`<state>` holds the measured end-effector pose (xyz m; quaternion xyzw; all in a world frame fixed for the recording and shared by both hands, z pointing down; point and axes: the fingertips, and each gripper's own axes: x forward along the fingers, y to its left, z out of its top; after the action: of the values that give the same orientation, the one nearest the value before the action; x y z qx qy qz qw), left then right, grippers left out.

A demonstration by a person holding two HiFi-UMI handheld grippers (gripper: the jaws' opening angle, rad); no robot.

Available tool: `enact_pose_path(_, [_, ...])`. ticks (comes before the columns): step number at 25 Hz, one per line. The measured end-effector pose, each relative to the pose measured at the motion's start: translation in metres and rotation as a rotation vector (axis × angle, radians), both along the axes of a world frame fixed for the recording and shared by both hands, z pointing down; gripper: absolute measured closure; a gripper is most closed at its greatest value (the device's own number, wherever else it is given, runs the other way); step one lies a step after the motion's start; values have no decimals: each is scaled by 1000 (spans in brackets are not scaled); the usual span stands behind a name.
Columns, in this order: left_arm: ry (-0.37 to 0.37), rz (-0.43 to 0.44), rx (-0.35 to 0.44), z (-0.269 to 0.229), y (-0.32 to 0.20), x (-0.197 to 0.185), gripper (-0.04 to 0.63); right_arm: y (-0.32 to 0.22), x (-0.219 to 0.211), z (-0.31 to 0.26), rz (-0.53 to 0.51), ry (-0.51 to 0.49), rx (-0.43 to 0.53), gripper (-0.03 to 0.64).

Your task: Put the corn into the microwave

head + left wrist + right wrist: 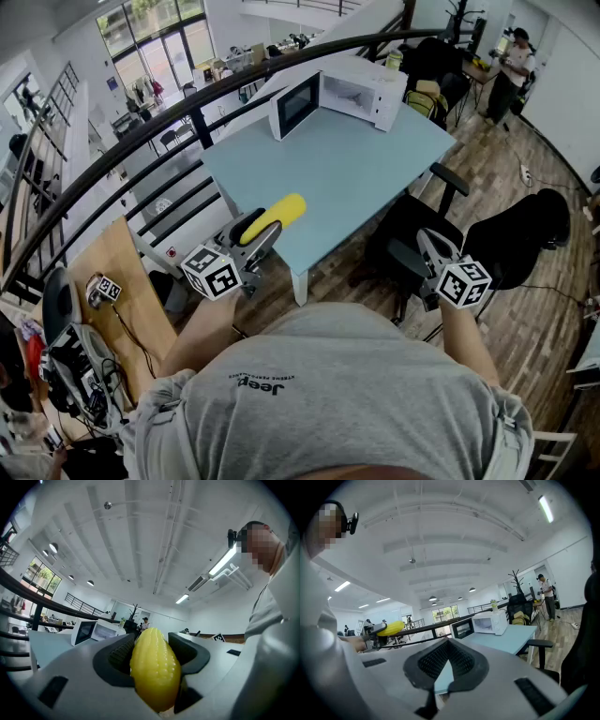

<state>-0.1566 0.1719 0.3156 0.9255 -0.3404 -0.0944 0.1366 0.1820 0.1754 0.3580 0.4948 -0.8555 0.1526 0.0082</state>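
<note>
The left gripper (253, 240) clamped the yellow corn (275, 216) between its jaws, well short of the microwave (361, 91) and to its near left. The microwave stood door open on the blue table (356, 178). The right gripper (429, 248), to the microwave's near right, had its jaws pressed together, empty.

Dressed in a grey short-sleeved T-shirt (337, 394) with dark lettering (260, 382) (upside down from above); light-grey left tool (266, 232) and right tool (427, 242), black ribbed pads (464, 660), each bearing a black-and-white marker cube (212, 272).
</note>
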Motion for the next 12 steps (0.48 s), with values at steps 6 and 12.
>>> enact_pose_path(6, [-1, 0, 1, 0, 0, 0, 359, -2, 0, -1, -2, 0, 5, 608])
enact_pose_path(12, [-2, 3, 3, 1, 1, 1, 359, -2, -1, -2, -8, -1, 9, 609])
